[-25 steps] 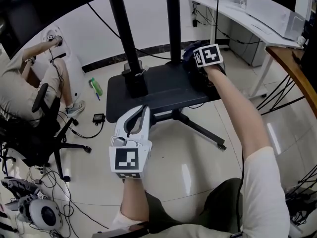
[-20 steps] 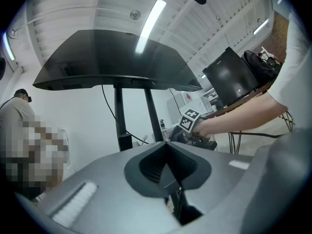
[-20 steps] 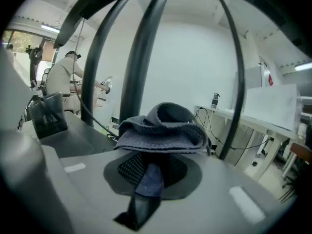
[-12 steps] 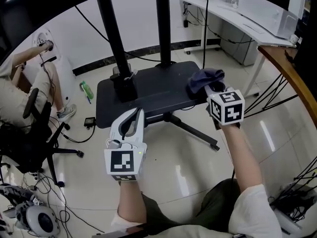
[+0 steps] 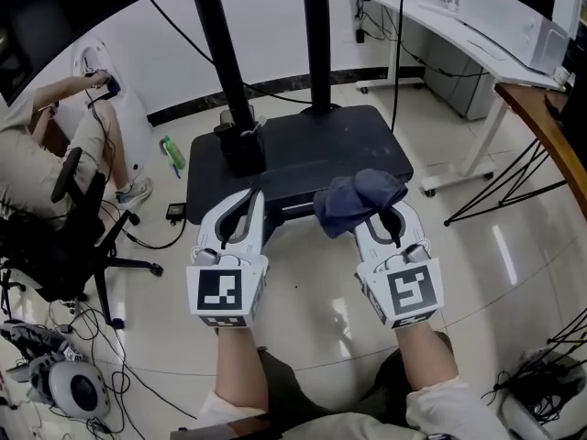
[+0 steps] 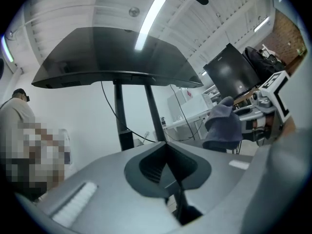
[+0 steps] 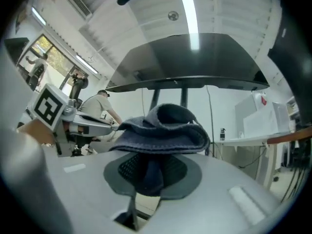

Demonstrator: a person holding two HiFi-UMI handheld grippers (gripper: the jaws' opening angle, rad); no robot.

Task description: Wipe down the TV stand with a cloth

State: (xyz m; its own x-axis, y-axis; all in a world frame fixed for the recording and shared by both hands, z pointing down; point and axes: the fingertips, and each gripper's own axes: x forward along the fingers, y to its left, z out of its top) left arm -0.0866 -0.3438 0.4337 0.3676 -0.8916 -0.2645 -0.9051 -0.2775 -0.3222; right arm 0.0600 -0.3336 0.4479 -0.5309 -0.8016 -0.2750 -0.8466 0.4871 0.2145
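The black TV stand base (image 5: 303,154) lies on the floor ahead, with two dark poles (image 5: 223,62) rising from it. A dark blue cloth (image 5: 355,202) hangs bunched over the base's front right edge, and my right gripper (image 5: 374,214) is shut on it. In the right gripper view the cloth (image 7: 163,130) folds over the jaw tips. My left gripper (image 5: 250,200) is shut on nothing, beside the right one, at the base's front edge. The left gripper view shows the cloth (image 6: 223,126) to its right and the screen (image 6: 112,52) overhead.
A person sits at the left by a black office chair (image 5: 55,236). A green bottle (image 5: 174,157) and a small black device (image 5: 177,213) lie on the floor with cables. White desks (image 5: 459,35) and a wooden table edge (image 5: 541,126) stand at the right.
My right gripper has drawn back with the cloth, from the far right of the base to its front edge, level with the left gripper. The left gripper has hardly moved.
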